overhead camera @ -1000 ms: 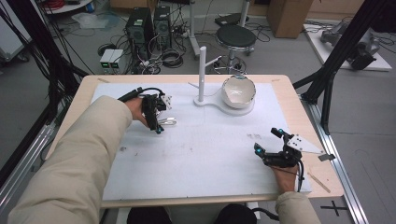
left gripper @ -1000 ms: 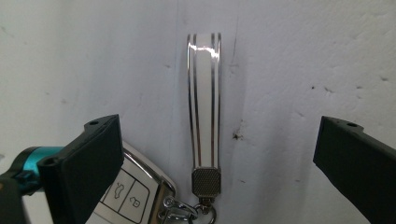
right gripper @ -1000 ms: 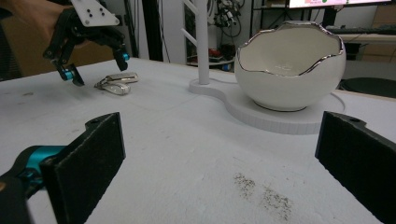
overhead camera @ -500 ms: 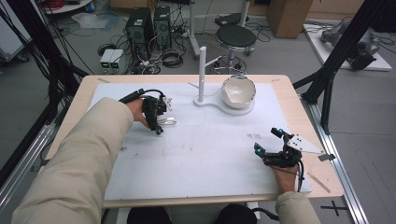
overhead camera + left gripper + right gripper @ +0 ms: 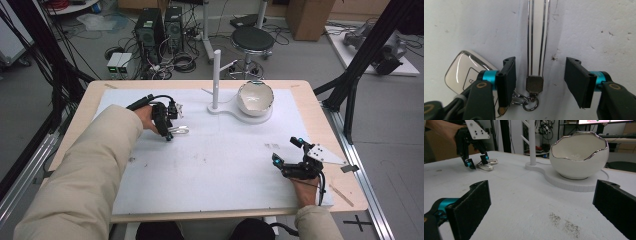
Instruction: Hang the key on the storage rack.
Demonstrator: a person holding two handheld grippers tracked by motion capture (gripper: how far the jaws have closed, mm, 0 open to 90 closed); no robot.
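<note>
Since the earlier frames, almost nothing is shifting: the left gripper (image 5: 170, 131) is holding its station over the key set, and the right gripper (image 5: 289, 152) is staying parked near the table's (image 5: 320, 112) near right corner.

Seen in the left gripper view, the left gripper (image 5: 539, 82) is standing wide open, its jaws straddling the metal key strap (image 5: 537, 37), which is lying flat on the white mat (image 5: 599, 30) and running straight away from the camera. Neither jaw is touching the strap. The knurled clasp (image 5: 534, 84) is sitting centred in the gap, and the ring (image 5: 530, 103) below it is linking to the white key fob (image 5: 466, 71), lying just beside and partly behind the left-hand jaw. This alignment is likely setting up a pinch on the strap near the clasp, where the narrow part fits between the pads.

The right gripper (image 5: 541, 202) is also gaping wide and holding nothing, facing the egg-shaped bowl (image 5: 580, 155) and the white post (image 5: 532, 142) on their shared base. Resting well apart, it is probably keeping clear of the pickup.
</note>
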